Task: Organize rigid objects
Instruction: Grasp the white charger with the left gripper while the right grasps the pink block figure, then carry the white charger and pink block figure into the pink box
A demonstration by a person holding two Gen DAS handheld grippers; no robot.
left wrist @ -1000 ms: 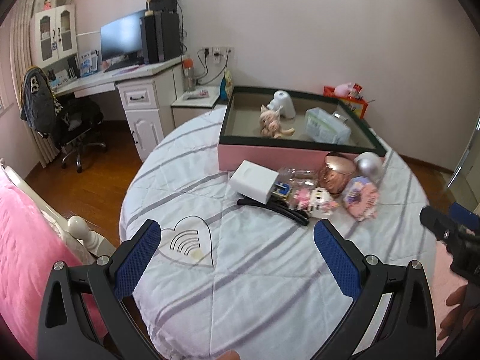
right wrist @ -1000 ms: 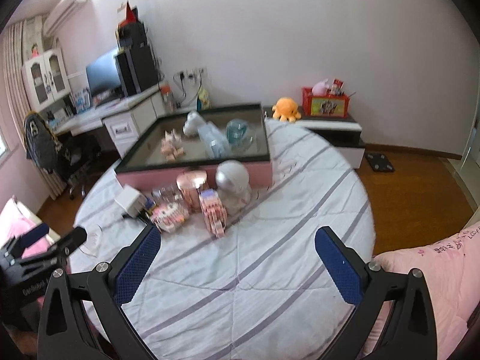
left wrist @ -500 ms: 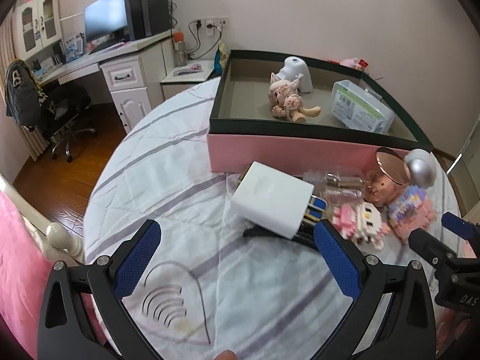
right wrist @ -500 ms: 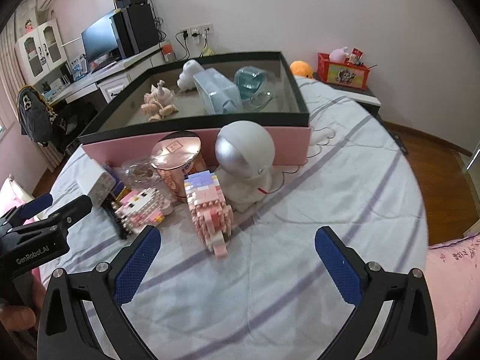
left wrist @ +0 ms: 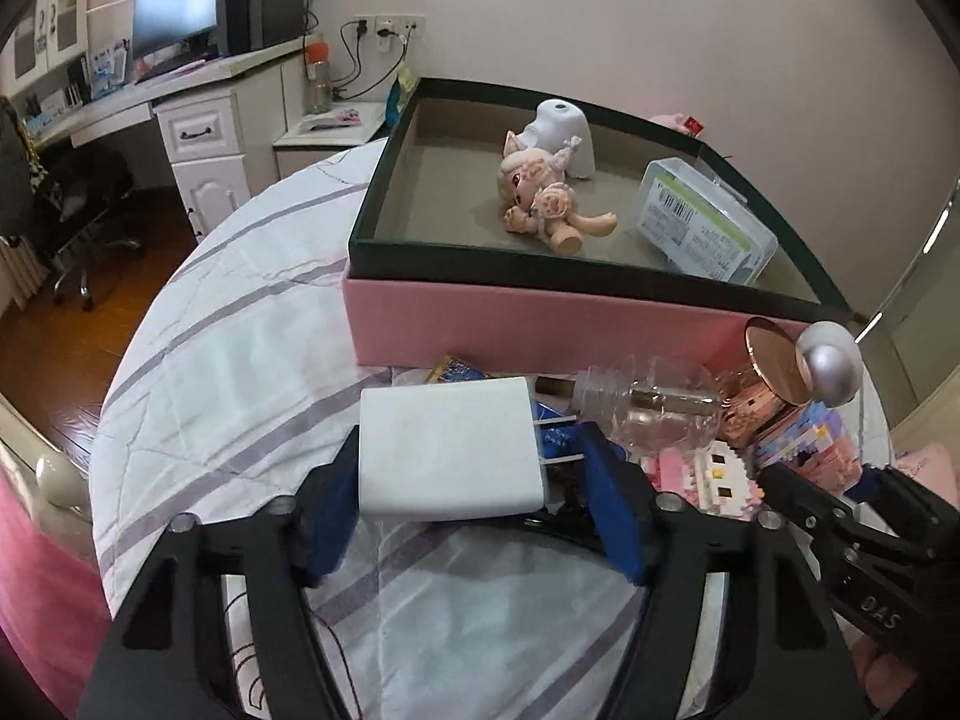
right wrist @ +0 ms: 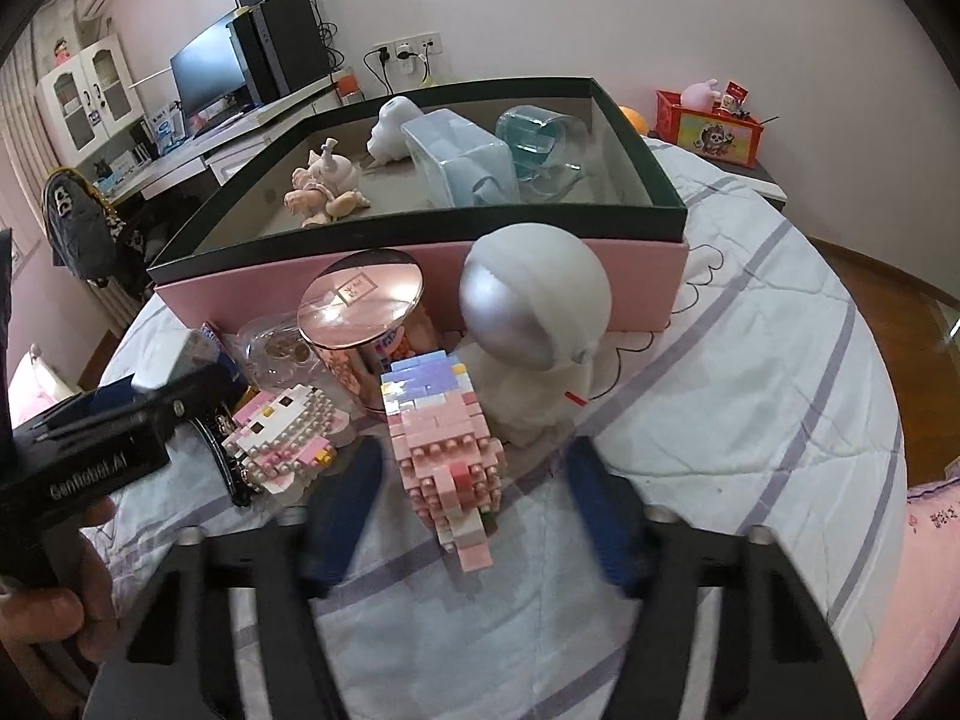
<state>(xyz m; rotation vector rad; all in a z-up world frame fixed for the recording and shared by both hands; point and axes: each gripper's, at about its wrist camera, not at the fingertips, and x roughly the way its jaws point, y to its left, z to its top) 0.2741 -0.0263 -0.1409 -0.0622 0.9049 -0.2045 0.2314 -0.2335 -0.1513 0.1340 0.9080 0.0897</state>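
Note:
A white plug charger (left wrist: 447,447) lies on the striped cloth in front of the pink box (left wrist: 540,312). My left gripper (left wrist: 468,450) is closing on it; one blue pad touches its left end, the other its prong tips. In the right wrist view, a pink block figure (right wrist: 444,456) lies between the blurred pads of my right gripper (right wrist: 474,462). Those jaws are closing, with a gap still on each side. Around it stand a rose-gold jar (right wrist: 360,306), a white astronaut figure (right wrist: 534,312) and a kitty block figure (right wrist: 282,426).
The box (right wrist: 420,222) holds a doll (left wrist: 540,192), a white figure and clear cases. A clear bulb bottle (left wrist: 660,402) and a black clip lie by the charger. A desk with a monitor (left wrist: 174,18) and a chair stand at the far left. Pink bedding borders the table.
Both grippers came forward and down to the pile in front of the box. Their wide-open jaws narrowed, the left around the charger, the right around the pink block figure.

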